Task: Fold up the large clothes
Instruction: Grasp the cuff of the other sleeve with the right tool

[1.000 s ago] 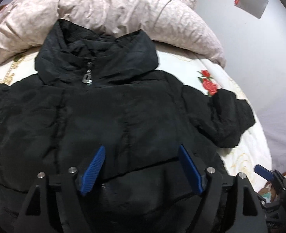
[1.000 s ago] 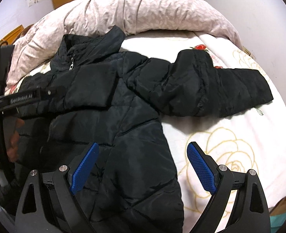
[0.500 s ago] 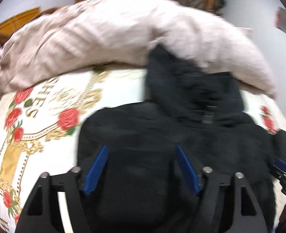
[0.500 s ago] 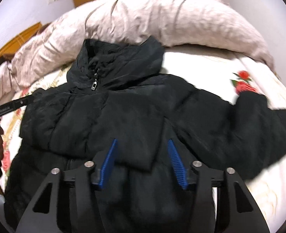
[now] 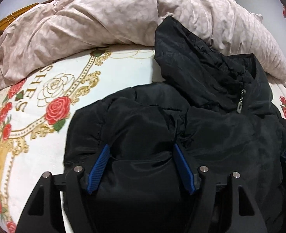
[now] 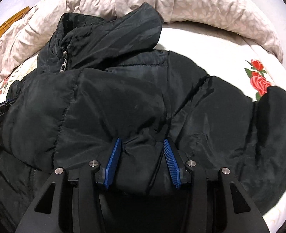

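Both grippers have come lower onto the puffy black zip-up jacket (image 6: 135, 104) on the rose-printed white bedsheet (image 5: 46, 89). The left gripper (image 5: 141, 151) pinches a padded fold; the right gripper (image 6: 141, 143) also pinches a fold (its view alone shows the outstretched sleeve (image 6: 274, 116)).

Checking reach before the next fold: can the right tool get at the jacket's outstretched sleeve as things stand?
Probably yes. The sleeve lies uncovered on the bedsheet beside the right tool, nothing on it; but that tool looks pressed into the jacket body and must let go first.

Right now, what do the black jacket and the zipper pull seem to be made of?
The jacket looks like padded synthetic fabric, perhaps nylon: slight sheen, puffy stitched panels. The zipper pull looks like metal: grey and shiny, though small.
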The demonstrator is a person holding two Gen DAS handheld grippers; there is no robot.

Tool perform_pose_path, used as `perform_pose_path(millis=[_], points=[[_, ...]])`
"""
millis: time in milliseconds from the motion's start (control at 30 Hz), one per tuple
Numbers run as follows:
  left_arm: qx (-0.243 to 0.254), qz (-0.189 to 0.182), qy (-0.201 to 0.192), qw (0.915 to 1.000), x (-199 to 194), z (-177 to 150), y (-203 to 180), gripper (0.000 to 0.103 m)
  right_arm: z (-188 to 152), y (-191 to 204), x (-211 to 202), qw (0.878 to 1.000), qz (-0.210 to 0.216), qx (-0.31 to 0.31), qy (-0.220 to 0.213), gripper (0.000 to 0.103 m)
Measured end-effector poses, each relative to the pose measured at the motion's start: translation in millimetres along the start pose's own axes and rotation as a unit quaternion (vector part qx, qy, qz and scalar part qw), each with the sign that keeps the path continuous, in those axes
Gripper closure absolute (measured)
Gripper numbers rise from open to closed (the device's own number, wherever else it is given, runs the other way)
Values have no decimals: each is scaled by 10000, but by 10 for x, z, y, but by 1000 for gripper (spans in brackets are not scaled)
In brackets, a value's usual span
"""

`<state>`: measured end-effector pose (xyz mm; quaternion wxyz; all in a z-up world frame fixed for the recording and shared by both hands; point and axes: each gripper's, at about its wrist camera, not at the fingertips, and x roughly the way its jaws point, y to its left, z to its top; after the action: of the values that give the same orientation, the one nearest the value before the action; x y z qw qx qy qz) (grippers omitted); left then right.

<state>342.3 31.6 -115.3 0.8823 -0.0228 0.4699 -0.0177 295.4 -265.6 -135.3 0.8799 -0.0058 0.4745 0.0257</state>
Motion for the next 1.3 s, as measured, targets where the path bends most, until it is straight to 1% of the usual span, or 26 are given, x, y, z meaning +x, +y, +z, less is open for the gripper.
perform_pose_path(millis=[133, 167, 233, 267, 300, 433, 500, 533, 600, 700, 867, 1133, 1233, 1300], points=[[-29, -201, -164, 9997, -441, 16, -15, 34, -107, -114, -482, 9994, -48, 120, -309, 55], [-10, -212, -252, 9995, -581, -9, -45, 34, -143, -151, -601, 9992, -86, 150, -366, 55], [67, -294, -290, 9991, -833, -90, -143, 32, -257, -242, -855, 9984, -98, 264, -486, 55], [108, -345, -298, 9989, -930, -135, -189, 32, -304, -293, -952, 9982, -97, 304, -500, 54], [168, -386, -298, 9987, -1043, -198, -262, 32, -383, -360, -1083, 9976, -107, 396, -549, 51], [356, -652, -285, 9968, -1366, -429, -537, 32, -603, -605, -1384, 9954, -94, 713, -636, 44], [375, -746, -266, 9962, -1449, -505, -659, 32, -704, -757, -1454, 9944, -94, 849, -624, 39], [379, -784, -245, 9959, -1473, -534, -721, 32, -741, -820, -1476, 9938, -94, 920, -619, 39], [410, -883, -180, 9951, -1472, -557, -858, 32, -802, -976, -1480, 9926, -162, 1055, -585, 39], [617, -959, -117, 9934, -1420, -545, -1080, 32, -853, -1271, -1442, 9890, -258, 1356, -533, 39], [794, -1055, -57, 9912, -1207, -451, -1385, 32, -890, -1750, -1313, 9814, -342, 1830, -467, 39], [1031, -1169, 124, 9877, -650, -356, -1812, 32, -898, -2646, -898, 9599, -570, 2720, -356, 38], [1055, -1204, 240, 9868, -430, -334, -1945, 32, -917, -2979, -723, 9479, -611, 3110, -315, 38], [1089, -1196, 242, 9865, -332, -330, -2021, 32, -939, -3172, -621, 9398, -614, 3348, -305, 38]])
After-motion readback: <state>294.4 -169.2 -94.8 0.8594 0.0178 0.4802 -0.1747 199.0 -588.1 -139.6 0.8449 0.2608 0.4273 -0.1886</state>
